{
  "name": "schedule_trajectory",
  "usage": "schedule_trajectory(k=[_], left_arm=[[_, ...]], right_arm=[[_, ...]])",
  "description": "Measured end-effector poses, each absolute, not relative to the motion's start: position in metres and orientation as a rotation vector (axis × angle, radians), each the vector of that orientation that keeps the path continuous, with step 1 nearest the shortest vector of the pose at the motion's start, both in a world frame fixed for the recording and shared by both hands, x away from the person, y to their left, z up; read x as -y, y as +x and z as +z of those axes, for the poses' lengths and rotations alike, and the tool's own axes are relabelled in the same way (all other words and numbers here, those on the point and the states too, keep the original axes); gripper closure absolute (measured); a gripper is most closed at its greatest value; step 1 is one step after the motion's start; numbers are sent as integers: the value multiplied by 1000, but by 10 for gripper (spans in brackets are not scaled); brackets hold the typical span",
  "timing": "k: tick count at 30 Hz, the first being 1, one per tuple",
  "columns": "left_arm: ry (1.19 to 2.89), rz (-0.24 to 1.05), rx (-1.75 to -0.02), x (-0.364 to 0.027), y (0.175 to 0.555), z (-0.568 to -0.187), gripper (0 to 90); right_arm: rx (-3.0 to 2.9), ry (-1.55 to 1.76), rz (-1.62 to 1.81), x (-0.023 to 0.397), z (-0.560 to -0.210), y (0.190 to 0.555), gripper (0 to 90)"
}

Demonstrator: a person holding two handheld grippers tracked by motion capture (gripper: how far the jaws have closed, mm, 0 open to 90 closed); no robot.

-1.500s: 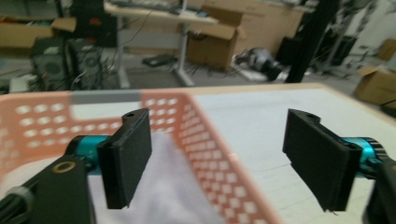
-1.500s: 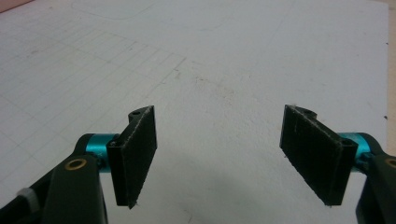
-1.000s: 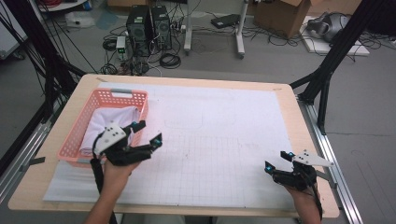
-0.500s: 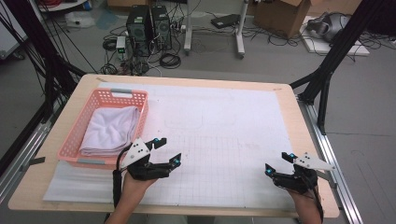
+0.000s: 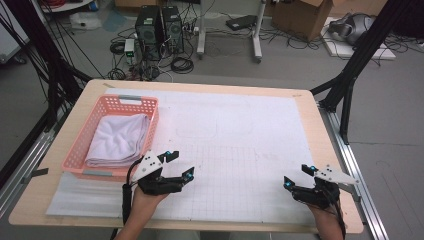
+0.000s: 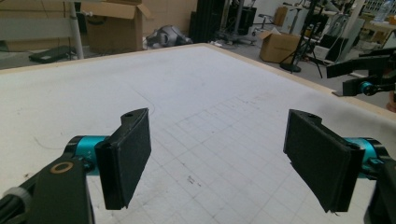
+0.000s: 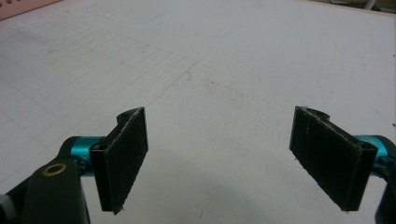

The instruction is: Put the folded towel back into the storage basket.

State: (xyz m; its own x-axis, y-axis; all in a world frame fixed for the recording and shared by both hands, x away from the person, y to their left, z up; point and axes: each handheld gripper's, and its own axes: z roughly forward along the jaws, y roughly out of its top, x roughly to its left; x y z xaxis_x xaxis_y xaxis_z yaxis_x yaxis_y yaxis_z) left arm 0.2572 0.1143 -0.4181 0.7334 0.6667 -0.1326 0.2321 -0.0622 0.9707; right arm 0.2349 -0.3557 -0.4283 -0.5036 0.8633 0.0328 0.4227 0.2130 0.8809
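A folded white towel (image 5: 119,139) lies inside the pink plastic basket (image 5: 82,140) at the left of the table. My left gripper (image 5: 179,163) is just right of the basket's near corner, over the white gridded mat (image 5: 240,150), open and holding nothing. In the left gripper view its jaws (image 6: 217,163) stand wide apart over bare mat. Near the table's front right corner, my right gripper (image 5: 295,175) is open too. The right gripper view has its black pads (image 7: 122,156) spread over bare mat, with nothing between them.
The wooden table edge (image 5: 320,115) runs close along the mat on the right. Black frame legs (image 5: 350,75) stand beside the table. Computer towers (image 5: 157,25), cables and cardboard boxes (image 5: 305,15) sit on the floor beyond the far edge.
My left gripper has moved out of the basket, toward the near edge and to the right, leaving the towel lying in the basket. The right gripper has stayed put.
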Motion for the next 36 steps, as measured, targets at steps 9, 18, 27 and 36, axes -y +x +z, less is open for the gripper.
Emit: schedule_trajectory(k=[9,18,27,36], left_arm=[[1642,428,-746,-113,257,-423,245],[1631,425,-764,-113,252,-428,243],[1616,435,-756,-111,253,-426,244],[1620,434,-758,-112,253,-427,243]], right_arm=[[-2004,1201,1240,361,-430,235,182],[-2006,1222,1241,362,-431,233,183],[-1989,1212,1255,365,-427,227,182],[-1995,1201,1251,363,-426,226,182]])
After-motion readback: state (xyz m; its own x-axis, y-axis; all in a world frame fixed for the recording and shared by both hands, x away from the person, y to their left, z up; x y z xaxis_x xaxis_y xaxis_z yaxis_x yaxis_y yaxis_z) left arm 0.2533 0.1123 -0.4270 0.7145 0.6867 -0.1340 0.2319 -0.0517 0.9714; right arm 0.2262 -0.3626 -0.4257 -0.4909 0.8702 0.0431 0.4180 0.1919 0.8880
